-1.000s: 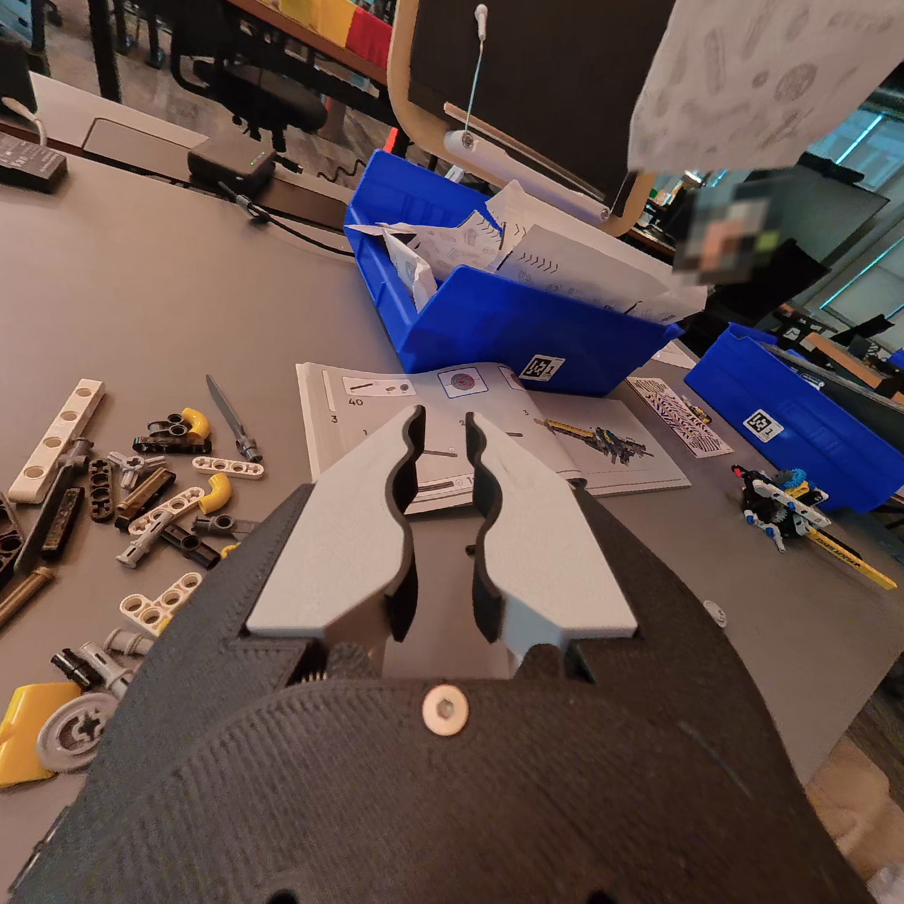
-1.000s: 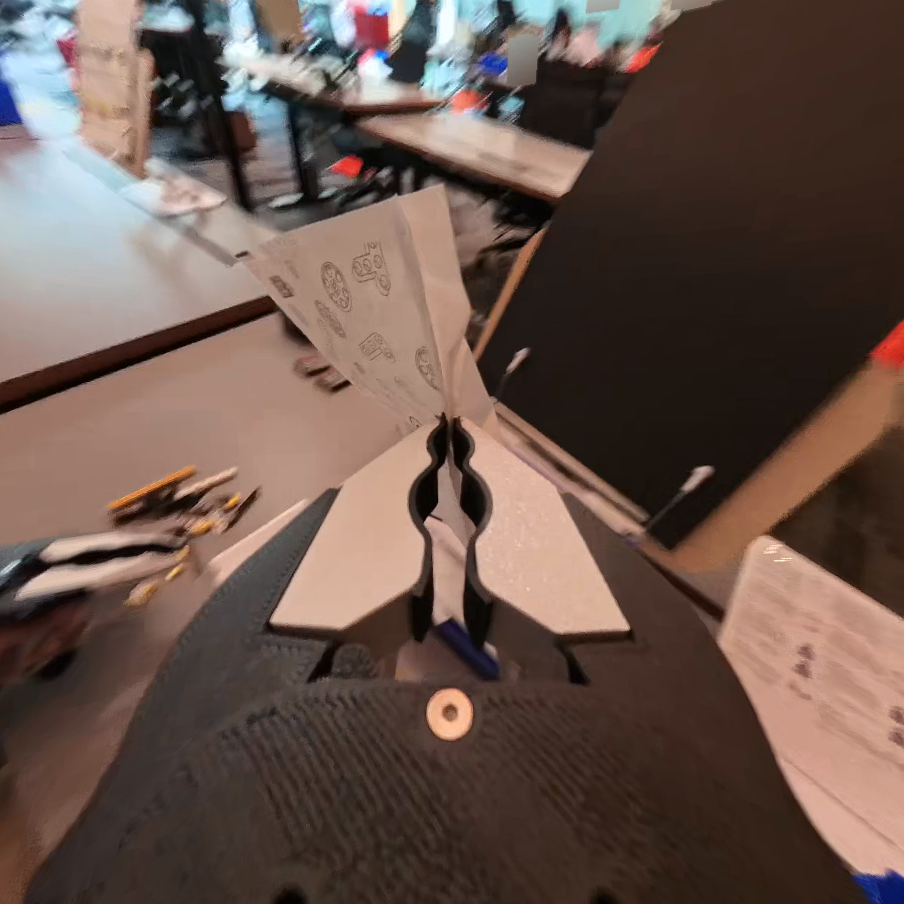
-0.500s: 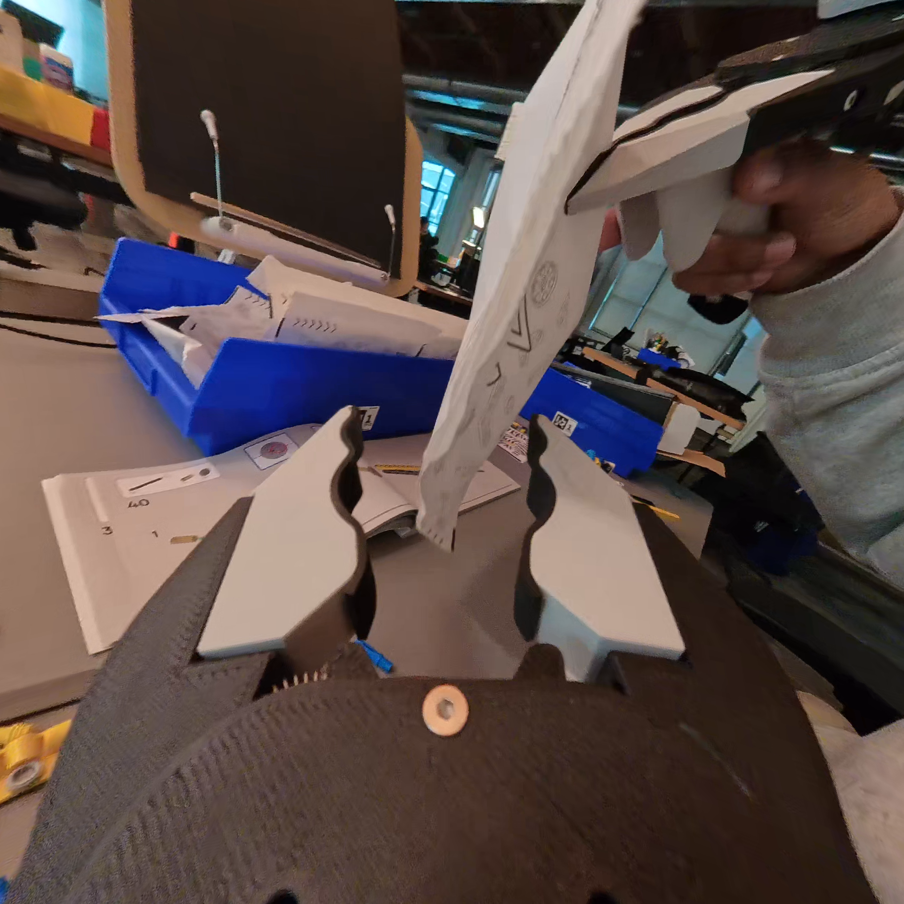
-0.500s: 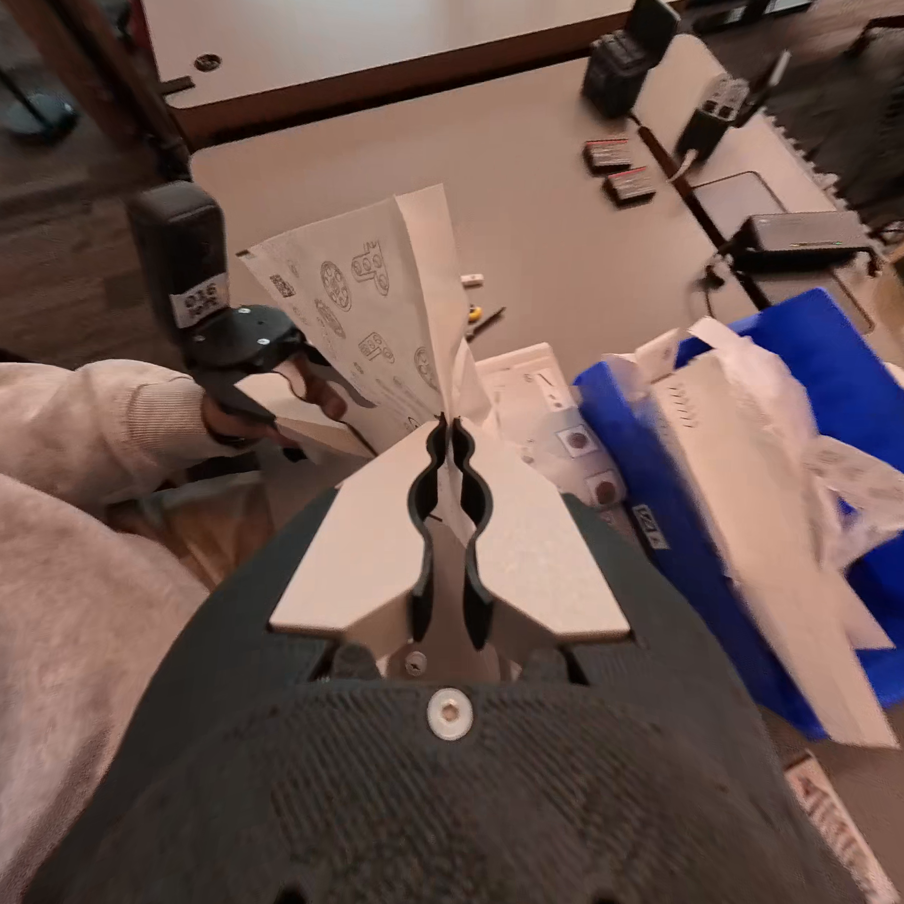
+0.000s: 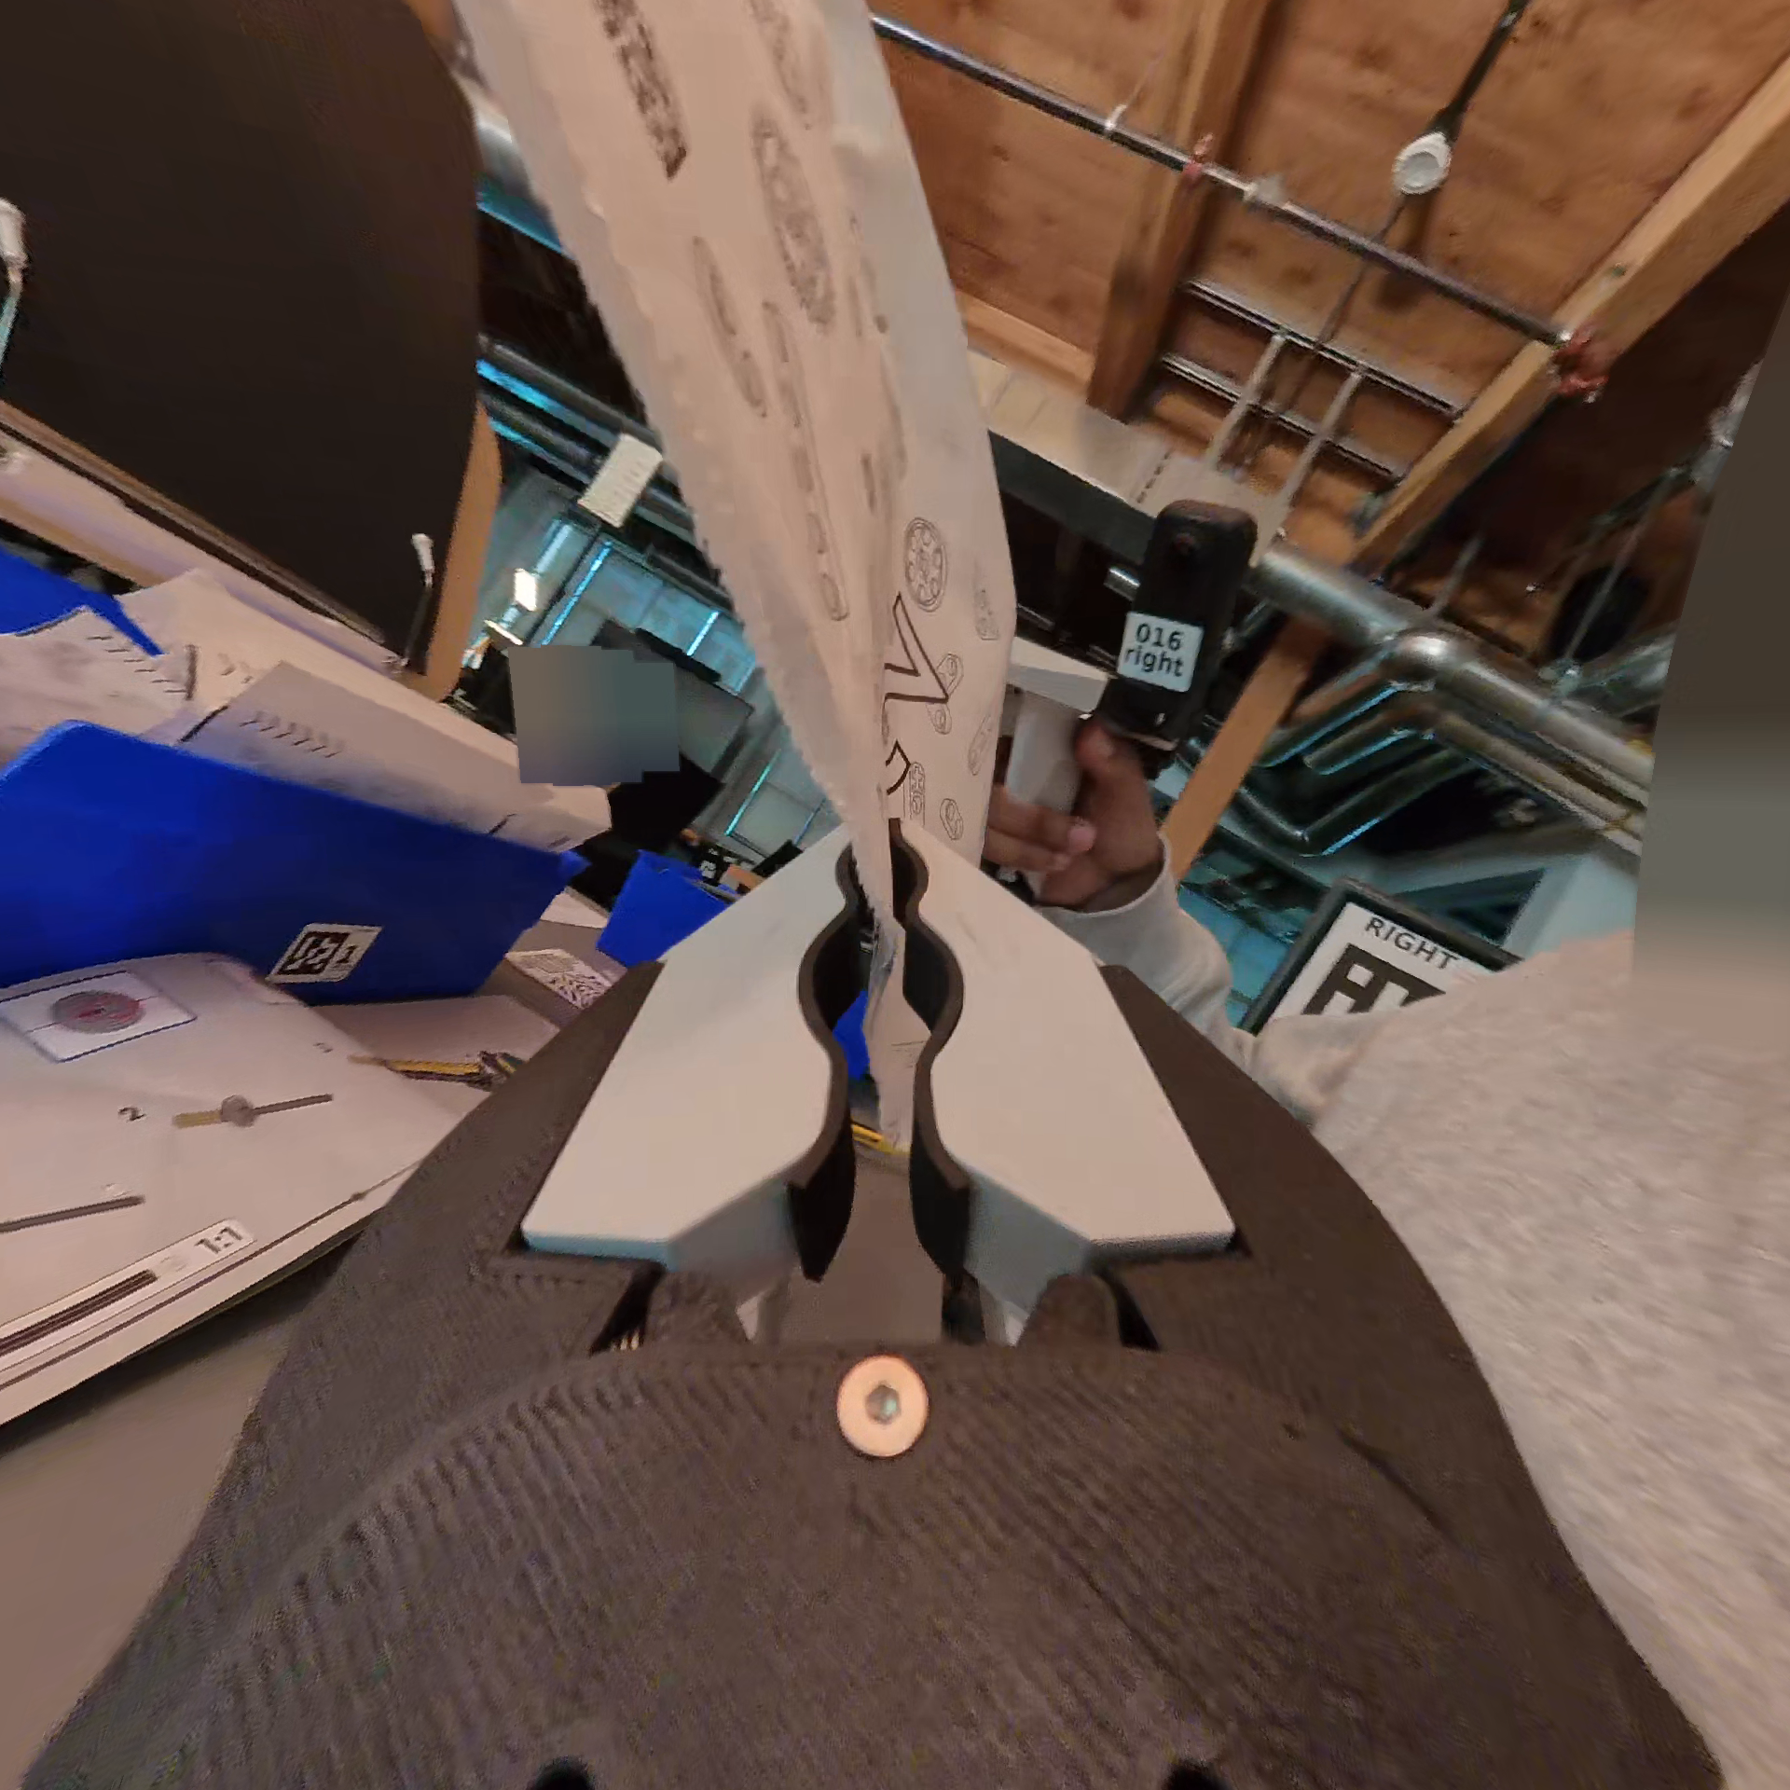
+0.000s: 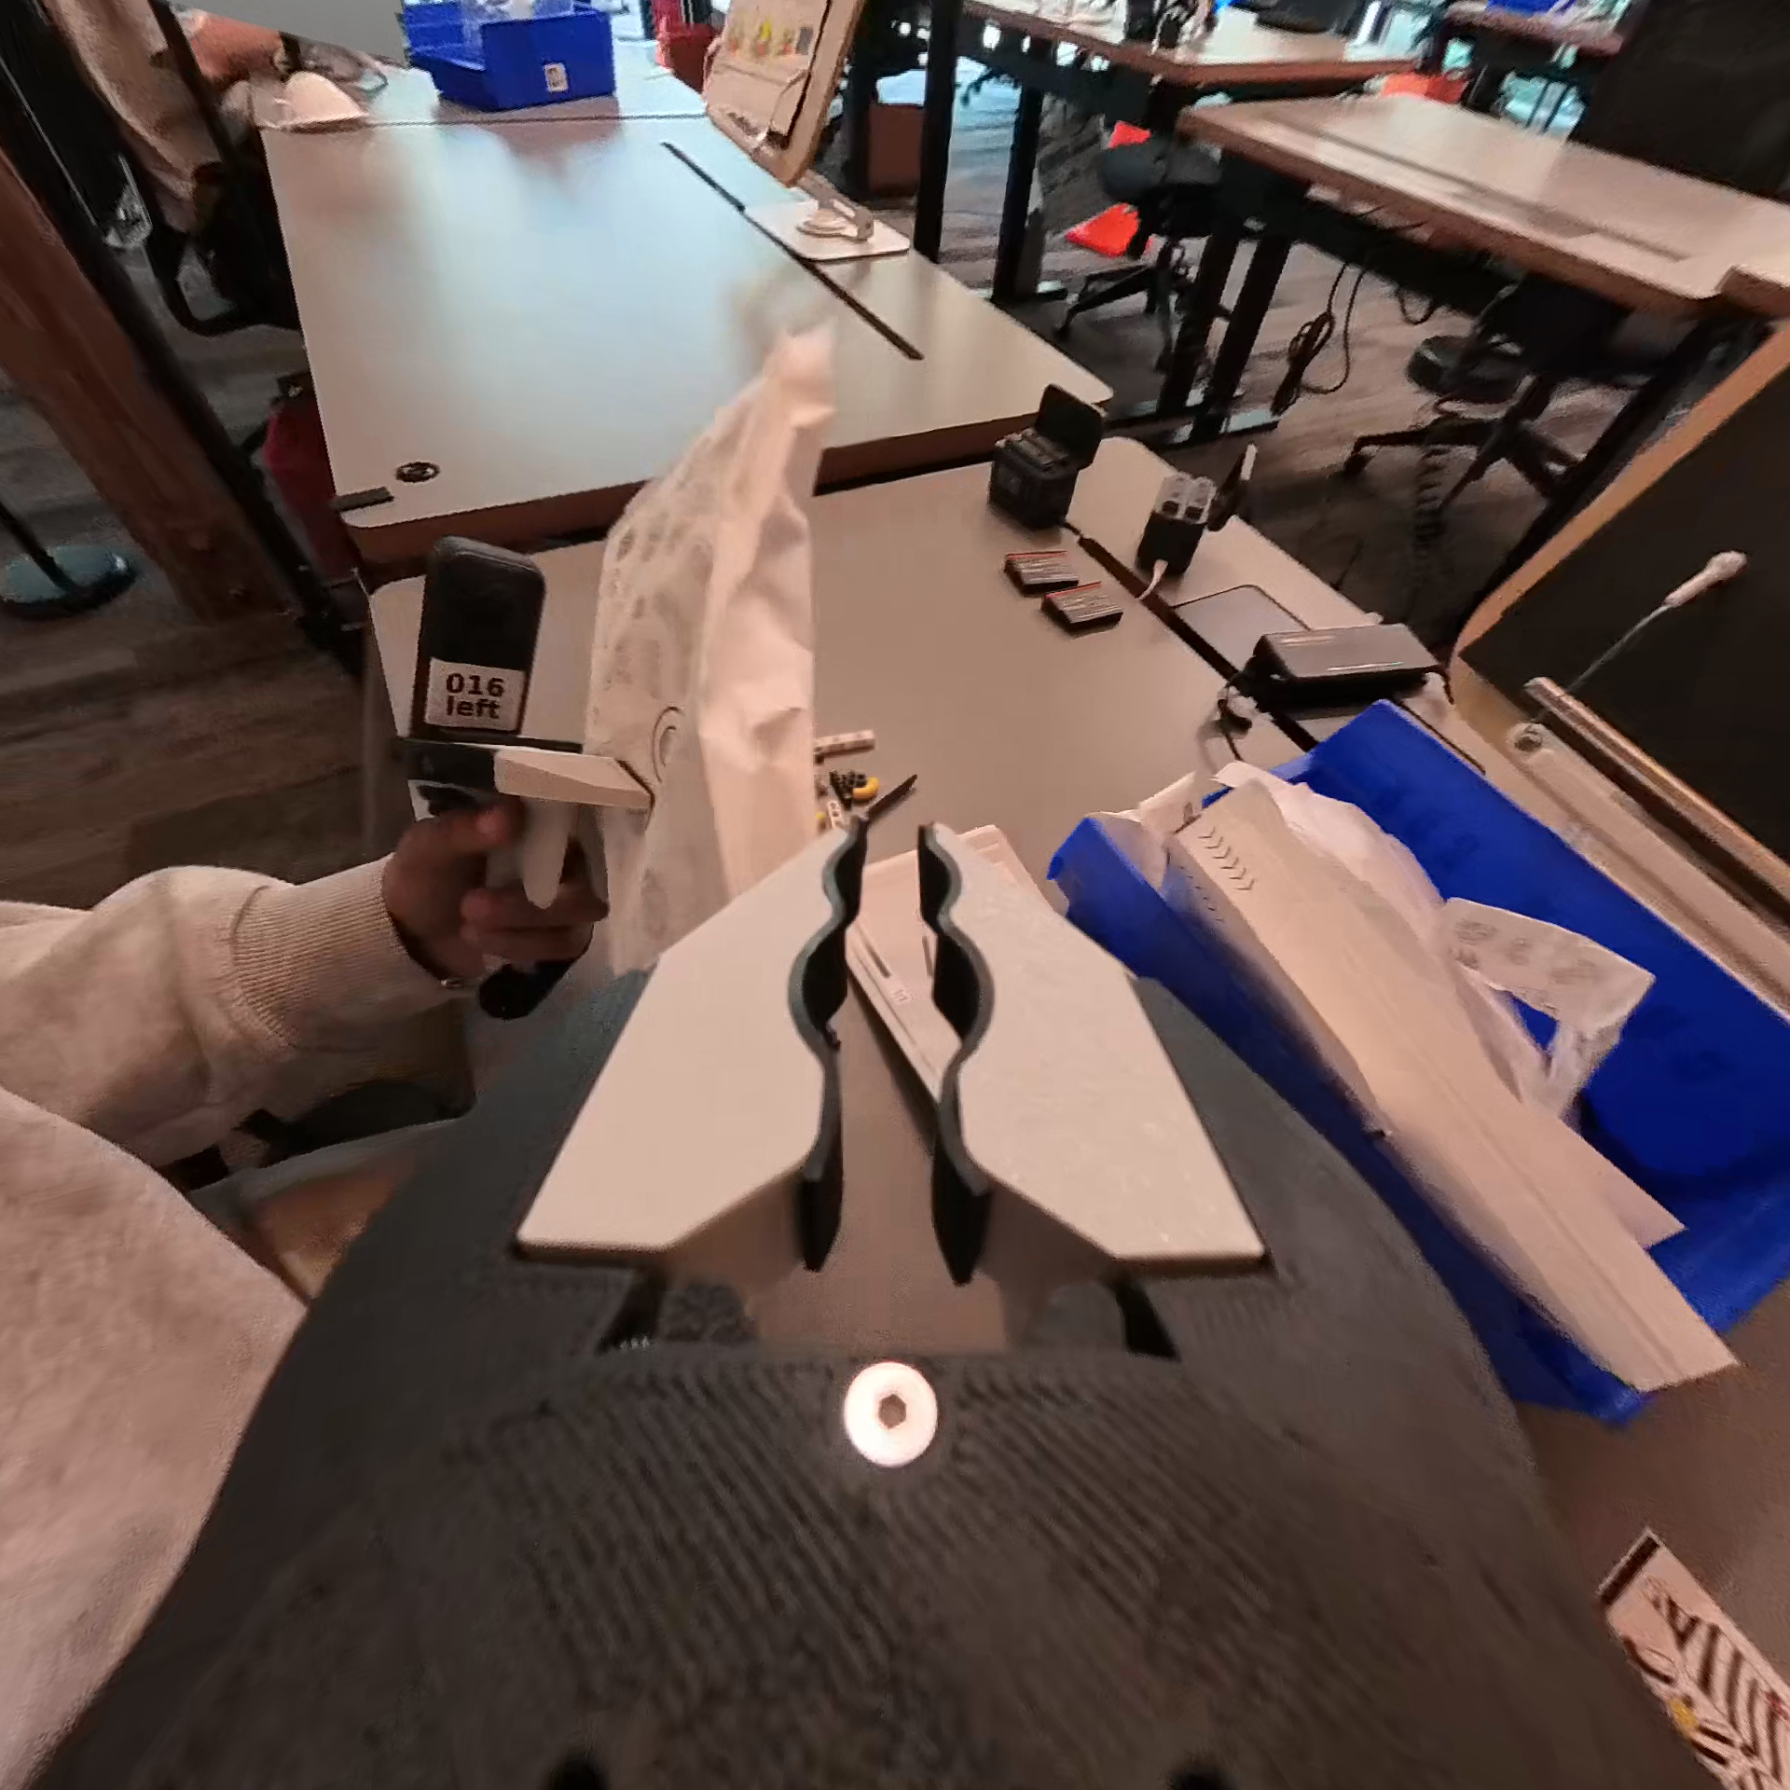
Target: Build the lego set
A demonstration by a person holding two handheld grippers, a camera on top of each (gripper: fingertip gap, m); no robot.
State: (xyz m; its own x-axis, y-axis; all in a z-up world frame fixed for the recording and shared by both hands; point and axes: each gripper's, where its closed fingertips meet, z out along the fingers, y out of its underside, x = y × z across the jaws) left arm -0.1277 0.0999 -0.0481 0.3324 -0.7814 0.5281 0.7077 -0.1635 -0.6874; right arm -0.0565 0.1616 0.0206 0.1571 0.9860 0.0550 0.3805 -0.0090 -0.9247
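A white printed paper bag (image 5: 804, 407) hangs upright in the air. My left gripper (image 5: 877, 857) is shut on its lower edge and is tilted up towards the ceiling. The right wrist view shows the same bag (image 6: 717, 659) held by the left gripper (image 6: 641, 783) to the left. My right gripper (image 6: 889, 843) is open and empty, a little to the right of the bag and above the open instruction booklet (image 6: 906, 935). Its hand-held body (image 5: 1177, 620) shows behind the bag in the left wrist view. Several loose lego pieces (image 6: 850, 780) lie on the grey table (image 6: 969, 630).
A blue bin (image 6: 1453, 823) stuffed with empty paper bags stands right of the booklet; it also shows in the left wrist view (image 5: 242, 872). A second blue bin (image 5: 659, 906) lies beyond. Black chargers and boxes (image 6: 1046, 475) sit at the table's far edge. The person's sleeve (image 6: 194, 988) fills the left. The grippers' ends are close to 12 cm from one another.
My left gripper has closed on the bag's lower edge and tilted upward. My right gripper has let go of the bag, opened and drawn away to the right.
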